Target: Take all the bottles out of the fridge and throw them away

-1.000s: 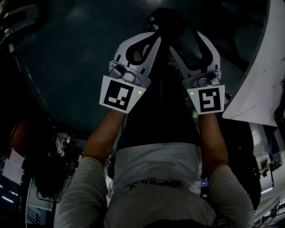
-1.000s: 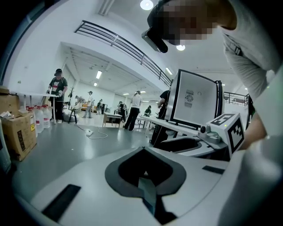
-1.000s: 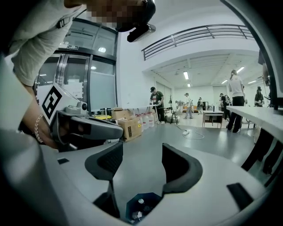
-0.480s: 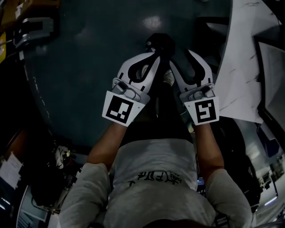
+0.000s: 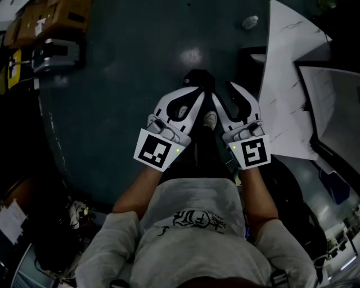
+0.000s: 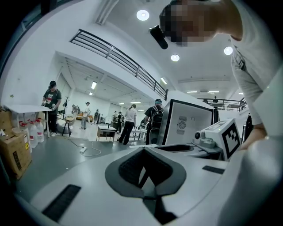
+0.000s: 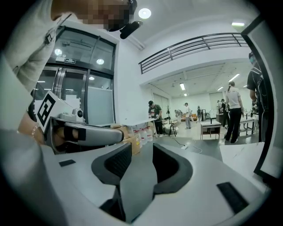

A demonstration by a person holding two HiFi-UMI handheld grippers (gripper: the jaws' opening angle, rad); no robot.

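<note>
My left gripper [image 5: 198, 91] and right gripper [image 5: 223, 90] are held side by side in front of the person's chest, above a dark floor. The left gripper [image 6: 143, 175] is shut, its tips meeting with nothing between them. The right gripper [image 7: 142, 161] is open with a gap and nothing in it; its jaws have just been closing. A white cabinet with a dark frame [image 6: 188, 126], perhaps the fridge, stands ahead on the right, and its white panels [image 5: 289, 95] show in the head view. Several clear jugs [image 6: 33, 132] stand on the floor at the left.
Cardboard boxes [image 5: 56, 17] lie at the far left, also boxes [image 6: 13, 150] beside the jugs. A cable [image 6: 86, 150] runs across the grey floor. Several people [image 6: 130, 123] stand around small tables in the hall. A small pale object [image 5: 250, 22] lies on the floor.
Both grippers have risen together and stayed side by side. The right gripper's jaws stand narrower than before. More of the floor, the boxes and the white panels has come into the head view.
</note>
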